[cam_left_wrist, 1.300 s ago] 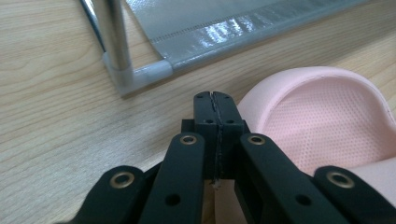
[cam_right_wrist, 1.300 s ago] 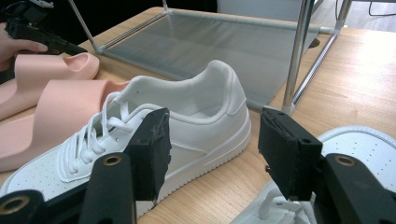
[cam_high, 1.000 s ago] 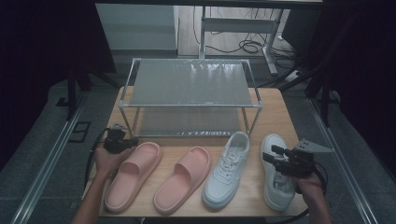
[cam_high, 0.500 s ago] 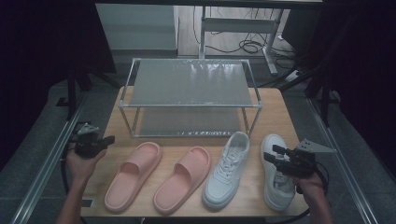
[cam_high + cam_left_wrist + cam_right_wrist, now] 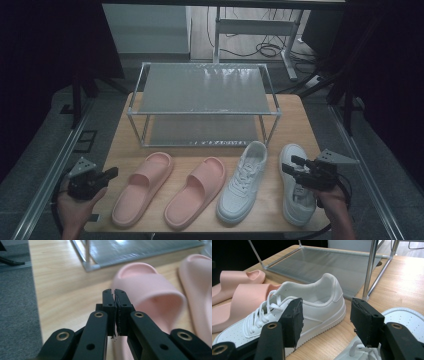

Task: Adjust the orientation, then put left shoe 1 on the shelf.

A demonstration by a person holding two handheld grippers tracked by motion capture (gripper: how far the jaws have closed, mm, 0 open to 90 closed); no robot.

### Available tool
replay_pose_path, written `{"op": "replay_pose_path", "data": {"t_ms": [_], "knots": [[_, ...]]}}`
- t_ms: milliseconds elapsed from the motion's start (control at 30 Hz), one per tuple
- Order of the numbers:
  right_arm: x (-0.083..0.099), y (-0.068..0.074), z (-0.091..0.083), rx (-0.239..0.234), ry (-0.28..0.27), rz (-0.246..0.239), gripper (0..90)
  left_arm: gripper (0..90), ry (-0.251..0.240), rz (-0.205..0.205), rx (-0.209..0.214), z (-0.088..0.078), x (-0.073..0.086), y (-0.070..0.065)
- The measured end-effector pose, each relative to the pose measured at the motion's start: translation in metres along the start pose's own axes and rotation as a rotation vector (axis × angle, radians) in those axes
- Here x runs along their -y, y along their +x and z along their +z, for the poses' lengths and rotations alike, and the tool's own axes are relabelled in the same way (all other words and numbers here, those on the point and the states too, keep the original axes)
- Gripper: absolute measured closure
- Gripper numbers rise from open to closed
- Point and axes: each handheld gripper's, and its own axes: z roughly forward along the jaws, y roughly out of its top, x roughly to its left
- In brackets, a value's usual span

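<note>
Your work sits along the near edge of the tabletop (image 5: 292,112): a row of four, with the left pink slide (image 5: 142,187) nearest the near-left corner, the right pink slide (image 5: 195,192) just beside it, then the left white sneaker (image 5: 242,187) and the right white sneaker (image 5: 297,185) toward the near-right corner. Behind them the two-tier shoe rack (image 5: 205,90) stands across the far half of the tabletop, both shelves bare.

Your right gripper (image 5: 290,166) hovers over the right white sneaker, jaws spread wide with nothing between them. In the right gripper view they frame the heel collar of the left white sneaker (image 5: 312,305), which lies a little ahead of them, not yet touched. Your left gripper (image 5: 111,172) is off the near-left edge of the tabletop, its jaws pressed together and empty; in the left gripper view they point at the strap of the left pink slide (image 5: 150,292).

The step looks like picking a sneaker for the rack. Choose one shoe before you move. Bring the open jaws down over the heel collar, one pad inside and one outside, and close on the stiff back rather than the laces or tongue. Lift straight up so the neighbouring shoe is not dragged. Before you reach for the slide, open the left jaws.
</note>
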Motion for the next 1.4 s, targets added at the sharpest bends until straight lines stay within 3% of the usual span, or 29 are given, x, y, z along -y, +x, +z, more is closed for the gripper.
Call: {"op": "replay_pose_path", "data": {"t_ms": [267, 367, 467, 800, 1000, 1400], "knots": [[-0.001, 0.001, -0.002, 0.001, -0.008, -0.003, 44.2, 83.3, 0.012, 0.005, 0.031, -0.002, 0.011, -0.024], [-0.001, 0.001, -0.003, 0.0, -0.012, -0.002, 44.2, 68.4, 0.032, -0.003, 0.027, 0.002, 0.016, -0.034], [-0.001, 0.001, -0.003, 0.002, -0.012, 0.001, 44.2, 60.2, 0.041, 0.005, 0.035, 0.005, 0.019, -0.047], [-0.001, 0.001, -0.003, 0.004, -0.012, 0.002, 44.2, 56.5, 0.09, 0.041, 0.075, 0.022, 0.025, -0.076], [-0.001, 0.003, -0.003, 0.002, -0.013, -0.003, 44.2, 55.4, 0.121, 0.044, 0.07, 0.038, 0.031, -0.084], [-0.001, 0.002, -0.004, 0.004, -0.015, -0.003, 44.1, 56.0, 0.118, 0.053, 0.03, 0.053, 0.025, -0.084]]}}
